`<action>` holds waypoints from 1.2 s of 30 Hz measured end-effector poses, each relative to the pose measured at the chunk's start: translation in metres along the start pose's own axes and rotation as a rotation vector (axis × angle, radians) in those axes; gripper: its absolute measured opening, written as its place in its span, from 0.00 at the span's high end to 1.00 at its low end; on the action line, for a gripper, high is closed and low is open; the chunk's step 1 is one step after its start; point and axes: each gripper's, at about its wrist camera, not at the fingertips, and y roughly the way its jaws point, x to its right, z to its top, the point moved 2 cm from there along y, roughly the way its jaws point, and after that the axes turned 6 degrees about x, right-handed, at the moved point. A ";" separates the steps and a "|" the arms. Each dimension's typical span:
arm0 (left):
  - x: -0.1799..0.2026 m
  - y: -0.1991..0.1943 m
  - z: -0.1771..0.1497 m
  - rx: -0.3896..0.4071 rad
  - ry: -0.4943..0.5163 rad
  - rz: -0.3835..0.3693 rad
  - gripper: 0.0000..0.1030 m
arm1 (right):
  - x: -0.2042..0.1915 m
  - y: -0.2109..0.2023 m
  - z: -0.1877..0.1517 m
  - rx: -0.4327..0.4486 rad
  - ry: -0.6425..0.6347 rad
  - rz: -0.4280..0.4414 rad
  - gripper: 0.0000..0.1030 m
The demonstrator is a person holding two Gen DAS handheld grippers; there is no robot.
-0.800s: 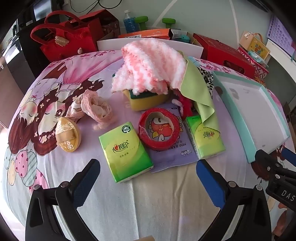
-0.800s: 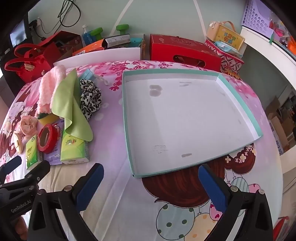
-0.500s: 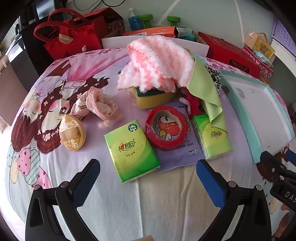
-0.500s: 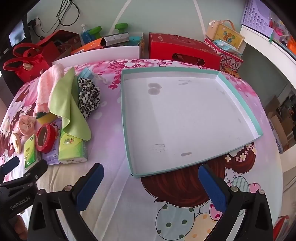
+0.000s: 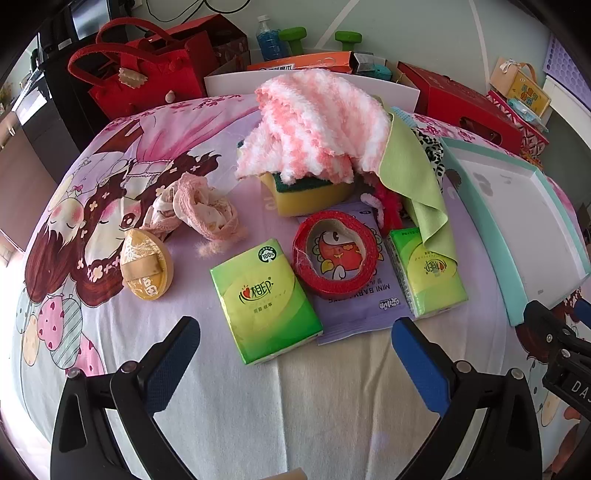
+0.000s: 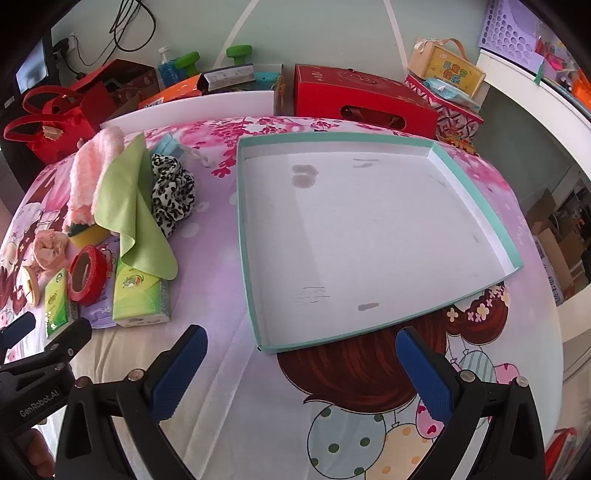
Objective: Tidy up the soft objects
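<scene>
Two grippers, both spread wide and holding nothing: left gripper (image 5: 295, 354) above a green tissue pack (image 5: 264, 299), right gripper (image 6: 301, 363) above the near edge of a teal-rimmed tray (image 6: 476, 201), white inside and bare.

Just beyond the left fingers (image 5: 170, 365): tissue pack lying flat on the cartoon-print sheet (image 5: 110, 177); red tape roll (image 5: 334, 254) to its right, resting on a purple wipes packet (image 5: 365, 299) whose print is partly covered. Second tissue pack (image 5: 426, 273) at the packet's right edge, its far corner under a green cloth (image 5: 413, 173). Further out, pink-and-white fluffy towel (image 5: 321, 125) draped over a yellow sponge (image 5: 306, 195), only the sponge's front face visible. Leopard-print scrunchie (image 6: 171, 192) mostly hidden in the left view, plain in the right view beside the cloth. Red fuzzy item under the cloth hard to identify. Left of the sponge, pink lace bundle (image 5: 195, 208); nearer, yellow powder puff (image 5: 147, 269).

All soft items grouped left of the tray, apart from it. Tray cut off at the left view's right margin.

Beyond the sheet: white board (image 6: 184, 107), red felt bag (image 5: 147, 77), red gift box (image 6: 362, 101), green dumbbell (image 6: 214, 55), blue bottle (image 5: 269, 37), pale green wall. Purple perforated basket (image 6: 509, 33) cropped at the upper right corner.
</scene>
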 end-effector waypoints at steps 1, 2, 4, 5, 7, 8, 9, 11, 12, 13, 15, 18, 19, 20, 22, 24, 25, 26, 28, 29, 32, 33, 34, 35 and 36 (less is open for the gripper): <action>0.000 0.000 0.000 0.000 0.001 0.001 0.00 | 0.000 0.000 0.000 -0.001 0.000 -0.002 0.00; 0.000 0.000 0.000 0.000 0.002 0.003 0.00 | 0.000 0.000 0.001 -0.003 0.000 -0.004 0.00; 0.000 0.000 0.000 -0.001 0.003 0.005 0.00 | 0.000 0.001 0.001 -0.004 0.000 -0.006 0.00; 0.000 0.000 0.000 -0.001 0.003 0.005 0.00 | 0.000 0.000 0.001 -0.004 0.000 -0.005 0.00; -0.001 -0.001 0.000 -0.001 0.004 0.005 0.00 | 0.000 0.001 0.001 -0.004 0.000 -0.006 0.00; -0.001 -0.001 0.000 -0.001 0.005 0.005 0.00 | 0.000 0.001 0.001 -0.005 -0.001 -0.005 0.00; -0.002 -0.001 -0.001 -0.001 0.006 0.005 0.00 | 0.000 0.001 0.001 -0.005 0.000 -0.005 0.00; -0.002 -0.001 0.000 -0.001 0.007 0.005 0.00 | 0.000 0.001 0.001 -0.005 0.000 -0.005 0.00; -0.002 -0.001 0.000 0.000 0.008 0.005 0.00 | 0.000 0.001 0.001 -0.005 0.000 -0.005 0.00; -0.002 -0.002 0.000 0.002 0.011 0.005 0.00 | 0.000 0.001 0.001 -0.005 0.000 -0.006 0.00; -0.002 -0.003 0.000 0.007 0.016 0.005 0.00 | 0.000 0.001 0.001 -0.005 -0.001 -0.005 0.00; -0.003 -0.004 -0.001 0.010 0.016 0.000 0.00 | 0.000 0.001 0.001 -0.005 -0.001 -0.005 0.00; -0.003 -0.004 -0.001 0.011 0.014 -0.001 0.00 | 0.001 0.001 0.000 -0.004 -0.001 -0.005 0.00; -0.003 -0.004 -0.001 0.011 0.013 -0.001 0.00 | 0.000 0.001 0.001 -0.005 -0.001 -0.005 0.00; -0.005 -0.004 -0.001 0.011 0.008 -0.001 0.00 | 0.001 0.001 0.001 -0.006 -0.001 -0.005 0.00; -0.006 -0.003 -0.001 0.008 0.003 0.000 0.00 | 0.000 0.001 0.001 -0.006 -0.002 -0.006 0.00; -0.006 -0.003 -0.001 0.007 0.002 0.000 0.00 | 0.000 0.001 0.000 -0.007 -0.002 -0.006 0.00; -0.006 -0.002 -0.001 0.007 0.002 0.002 0.00 | 0.000 0.001 0.000 -0.007 -0.002 -0.006 0.00; -0.006 -0.001 0.000 0.008 0.001 0.006 0.00 | 0.000 0.001 0.000 -0.007 -0.001 -0.006 0.00; -0.006 -0.001 0.000 0.009 -0.002 0.007 0.00 | 0.000 0.001 0.000 -0.007 -0.001 -0.006 0.00; -0.007 -0.001 0.000 0.011 -0.008 0.003 0.00 | 0.001 0.001 0.000 -0.007 -0.001 -0.007 0.00; -0.007 -0.001 0.000 0.012 -0.008 0.003 0.00 | 0.000 0.001 0.000 -0.007 -0.001 -0.006 0.00; -0.007 -0.001 0.000 0.014 -0.006 0.004 0.00 | 0.000 0.001 0.000 -0.007 -0.001 -0.007 0.00; -0.006 -0.002 0.001 0.017 -0.003 0.006 0.00 | 0.000 0.001 0.000 -0.008 -0.002 -0.007 0.00; -0.006 -0.002 0.001 0.019 -0.001 0.007 0.00 | 0.001 0.001 0.000 -0.008 -0.002 -0.007 0.00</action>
